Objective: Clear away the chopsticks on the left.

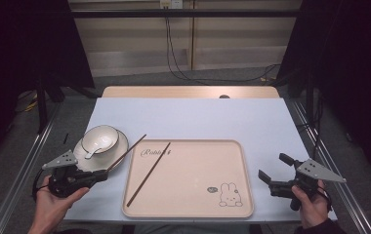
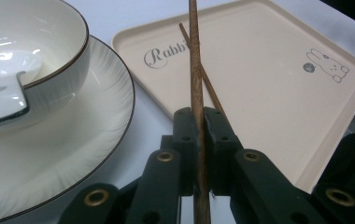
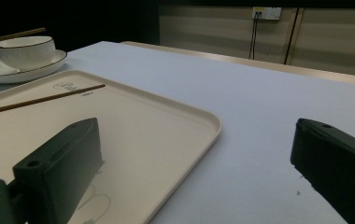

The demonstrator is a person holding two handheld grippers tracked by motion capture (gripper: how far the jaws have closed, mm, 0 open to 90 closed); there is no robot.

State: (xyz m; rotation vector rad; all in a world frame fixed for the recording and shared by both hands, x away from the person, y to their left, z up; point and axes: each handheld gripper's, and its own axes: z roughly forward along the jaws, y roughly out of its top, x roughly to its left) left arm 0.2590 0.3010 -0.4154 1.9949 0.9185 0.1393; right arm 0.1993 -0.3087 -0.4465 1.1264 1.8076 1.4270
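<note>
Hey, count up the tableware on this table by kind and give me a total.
Brown wooden chopsticks: 2, one in the left gripper at, one on the tray at
White dark-rimmed bowl: 1
White plate: 1
White ceramic spoon: 1
Beige rabbit-print tray: 1
Total: 6

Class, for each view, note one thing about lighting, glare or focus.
High view: dark, underexposed surroundings, evenly lit pale blue table. Left gripper view: bright glare inside the white black-rimmed bowl; the held brown wooden chopstick blurs close to the lens. Right gripper view: near black jaws soft, black backdrop at left.
</note>
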